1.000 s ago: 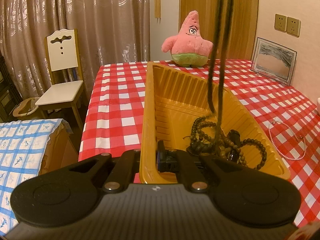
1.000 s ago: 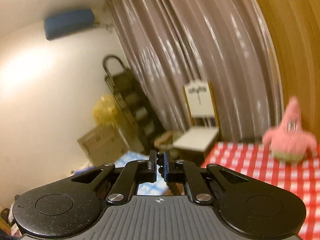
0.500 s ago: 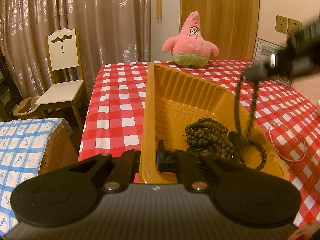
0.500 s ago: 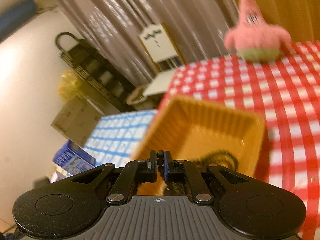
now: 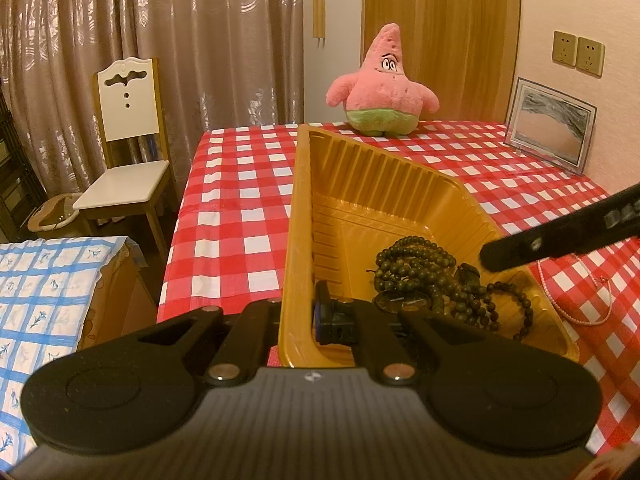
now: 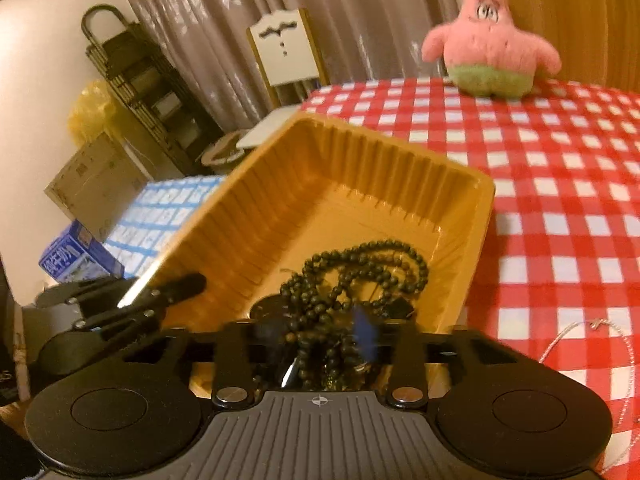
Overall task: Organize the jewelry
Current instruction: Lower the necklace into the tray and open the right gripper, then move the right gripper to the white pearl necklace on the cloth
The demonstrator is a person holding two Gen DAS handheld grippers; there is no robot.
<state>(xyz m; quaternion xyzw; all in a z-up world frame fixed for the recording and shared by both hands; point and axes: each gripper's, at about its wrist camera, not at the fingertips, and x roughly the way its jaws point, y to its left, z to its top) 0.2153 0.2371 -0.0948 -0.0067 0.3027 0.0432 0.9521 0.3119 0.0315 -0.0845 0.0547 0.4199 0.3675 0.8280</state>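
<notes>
Jaws of the left gripper (image 5: 298, 312) sit nearest in its own view, pinched shut on the near-left rim of the one ribbed golden-yellow plastic tray (image 5: 316, 184), one finger outside the wall and one inside. That tray rests on the red-and-white checked tablecloth (image 5: 236, 216) and holds the jewelry: a heaped tangle of dark brown wooden bead strands (image 5: 416, 264) piled at its near end. How many separate strands make up the heap cannot be told. A small dark round piece lies under the beads, too dim to identify.

In the right wrist view, the right gripper (image 6: 320, 338) hovers over the tray's near end with its fingers spread wide apart, holding nothing; the bead heap (image 6: 356, 276) lies between and just beyond them, motion-blurred. From the left wrist view that gripper shows as one black finger (image 5: 560, 236) reaching in from the right above the tray's right rim.

Just beside the tray on the cloth, to its right, lies one thin pale pink beaded necklace (image 5: 576, 300), outside the container.

Farther back on the table stand one pink star-shaped plush toy with green shorts (image 5: 382, 88) and, against the right wall, one framed sand picture (image 5: 548, 124). Beyond the table's left edge is one white wooden chair (image 5: 128, 152) before the brown patterned curtains (image 5: 160, 32).
</notes>
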